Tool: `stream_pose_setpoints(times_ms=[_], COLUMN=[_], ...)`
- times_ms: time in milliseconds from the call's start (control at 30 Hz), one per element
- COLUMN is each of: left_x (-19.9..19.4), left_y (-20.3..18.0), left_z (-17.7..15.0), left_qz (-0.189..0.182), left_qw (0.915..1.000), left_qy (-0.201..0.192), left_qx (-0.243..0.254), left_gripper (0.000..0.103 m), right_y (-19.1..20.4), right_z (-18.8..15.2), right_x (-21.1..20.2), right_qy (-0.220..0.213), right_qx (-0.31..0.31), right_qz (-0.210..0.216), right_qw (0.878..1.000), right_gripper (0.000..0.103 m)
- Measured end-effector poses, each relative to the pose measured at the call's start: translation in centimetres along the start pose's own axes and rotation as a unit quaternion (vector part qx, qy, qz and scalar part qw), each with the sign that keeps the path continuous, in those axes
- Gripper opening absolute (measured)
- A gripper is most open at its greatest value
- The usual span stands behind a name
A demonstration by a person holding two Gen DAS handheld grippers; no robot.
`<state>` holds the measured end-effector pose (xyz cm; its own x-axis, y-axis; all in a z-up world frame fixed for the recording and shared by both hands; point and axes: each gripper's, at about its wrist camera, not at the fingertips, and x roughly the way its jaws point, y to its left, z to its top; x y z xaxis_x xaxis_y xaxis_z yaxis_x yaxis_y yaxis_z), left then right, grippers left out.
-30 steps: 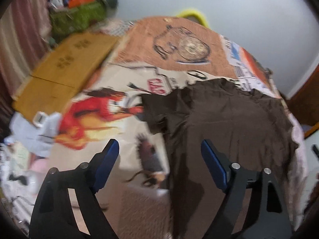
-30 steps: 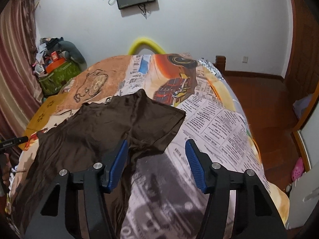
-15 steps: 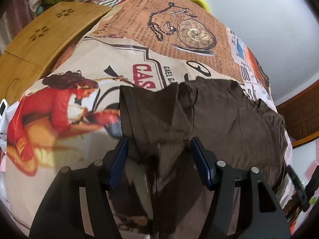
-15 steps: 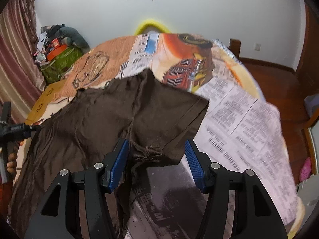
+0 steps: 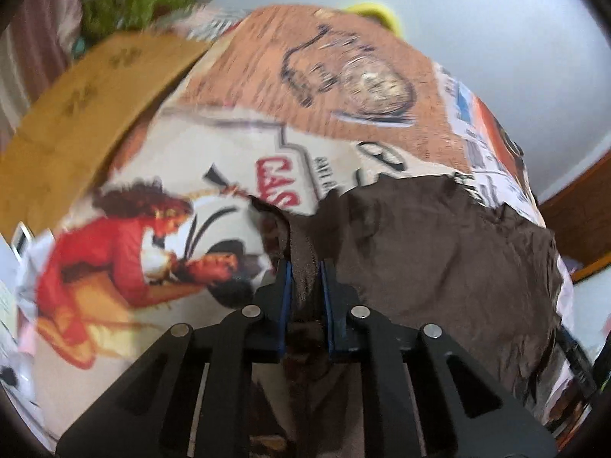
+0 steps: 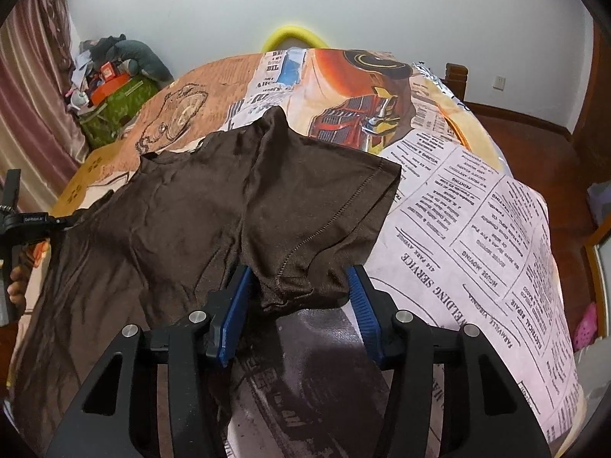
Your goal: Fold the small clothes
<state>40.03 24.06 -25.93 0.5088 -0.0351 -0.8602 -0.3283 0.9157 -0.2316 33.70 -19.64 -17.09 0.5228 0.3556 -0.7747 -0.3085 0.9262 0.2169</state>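
A dark brown t-shirt (image 6: 183, 206) lies spread on a bed with a printed cover (image 6: 477, 198). In the left wrist view my left gripper (image 5: 305, 282) is shut on a bunched fold of the shirt's left sleeve (image 5: 301, 252), with the rest of the shirt (image 5: 439, 244) stretching right. In the right wrist view my right gripper (image 6: 298, 297) is open, its blue pads on either side of the right sleeve's lower corner (image 6: 305, 263). The left gripper's body (image 6: 23, 225) shows at the far left of that view.
A wooden board (image 5: 88, 87) lies beside the bed on the left. A green box with clutter (image 6: 114, 103) stands in the far left corner. The bed's right edge drops to a wooden floor (image 6: 534, 145). A yellow curved headboard piece (image 6: 292, 36) sits against the wall.
My left gripper has closed on the left sleeve and lifted it. My right gripper has moved forward so the right sleeve corner sits between its open fingers.
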Motion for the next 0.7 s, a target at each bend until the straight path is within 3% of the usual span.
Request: stream_pose_setpoints(times_ms=[133, 333, 600, 700], left_x=[-3.5, -4.4, 1.2, 1.4], left_y=[-5.3, -12.0, -15.3, -14.9], left_z=[0.3, -1.1, -5.2, -6.0], left_qz=[0.029, 0.039, 0.005, -0.005], left_qw=[0.9935, 0.9779, 0.9732, 0.9749], left_qy=[-0.056, -0.077, 0.038, 0.054], left_qx=[0.094, 0.191, 0.227, 0.216], left_gripper=[0.014, 0.014, 0.014, 0.022], right_y=[-0.3, -0.2, -0.8, -1.1], right_z=[0.1, -0.3, -0.7, -0.8], right_x=[-0.5, -1.7, -3.6, -3.9], right_qy=[-0.001, -0.005, -0.016, -0.018], right_qx=[0.011, 0.014, 0.000, -0.002], right_qz=[0.013, 0.022, 0.007, 0.002], right_qw=[1.000, 1.000, 1.000, 1.000], right_gripper=[0.048, 0.048, 0.048, 0.048])
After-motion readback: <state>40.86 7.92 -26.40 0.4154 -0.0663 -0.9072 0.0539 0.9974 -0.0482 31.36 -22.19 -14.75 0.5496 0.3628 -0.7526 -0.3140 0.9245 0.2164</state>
